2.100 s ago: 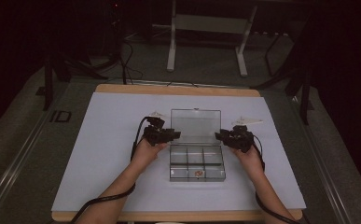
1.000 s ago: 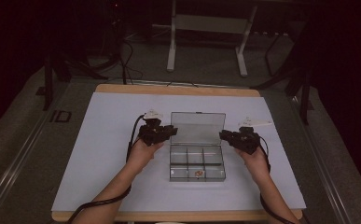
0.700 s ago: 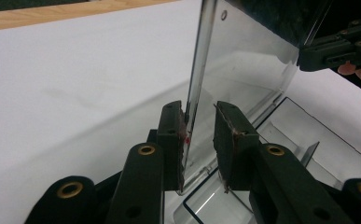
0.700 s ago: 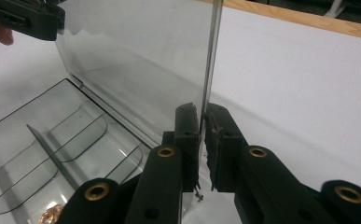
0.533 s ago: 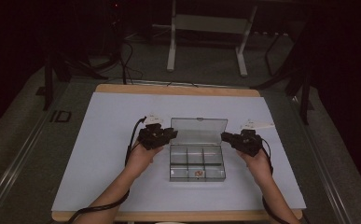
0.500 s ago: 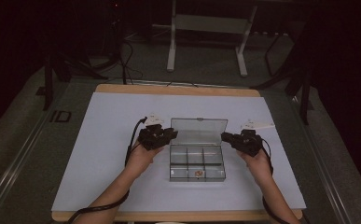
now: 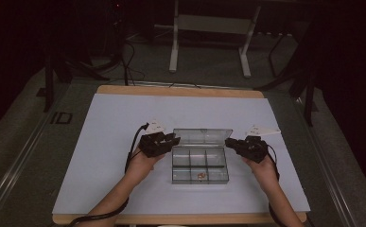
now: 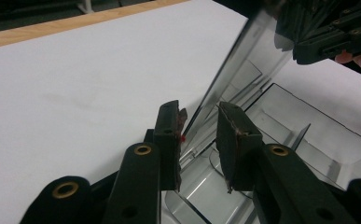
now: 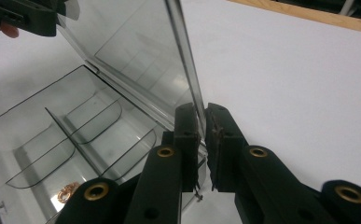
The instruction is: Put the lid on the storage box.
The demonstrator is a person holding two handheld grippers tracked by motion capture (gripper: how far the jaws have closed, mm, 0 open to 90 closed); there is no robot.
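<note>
On the white table mat [image 7: 100,156] the clear compartment box [image 7: 199,165] sits between my hands, and its lid [image 7: 202,136], which lay tipped well back two seconds ago, has swung up to near upright, so I judge the closing is about halfway. My right claw [image 9: 200,140] is clamped on the lid's side edge; my left claw [image 8: 199,135] straddles the opposite edge with a gap showing, jaws parted. A small coppery ring [image 9: 67,192] lies in a front compartment.
</note>
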